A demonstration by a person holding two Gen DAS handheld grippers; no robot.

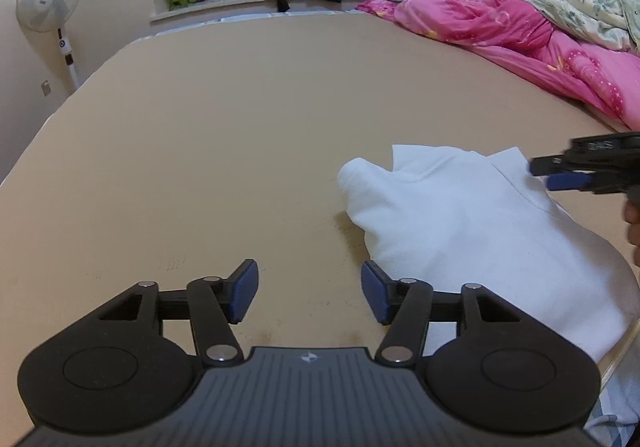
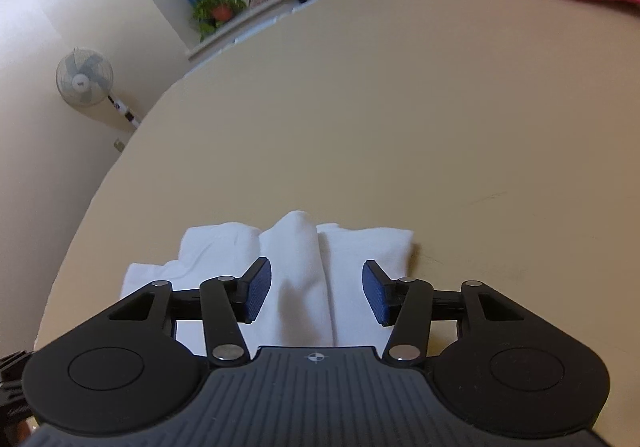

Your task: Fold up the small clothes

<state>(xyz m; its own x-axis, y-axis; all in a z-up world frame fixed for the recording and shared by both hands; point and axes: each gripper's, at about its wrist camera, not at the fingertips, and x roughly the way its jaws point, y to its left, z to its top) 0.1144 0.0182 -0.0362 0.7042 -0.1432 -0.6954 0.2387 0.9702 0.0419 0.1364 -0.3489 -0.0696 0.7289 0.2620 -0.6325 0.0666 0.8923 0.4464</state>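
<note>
Right wrist view: right gripper (image 2: 316, 289) spread wide, empty, poised over the white garment (image 2: 300, 267) on the tan bed (image 2: 400, 127); left gripper (image 1: 309, 291) likewise gaping beside it (nothing gripped). Best to pinch one layer only, low, then fold across smoothly

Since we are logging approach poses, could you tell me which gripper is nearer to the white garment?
Right. The right gripper hangs open directly over the white garment; the left gripper is open beside its left edge, over the bare bed.
</note>
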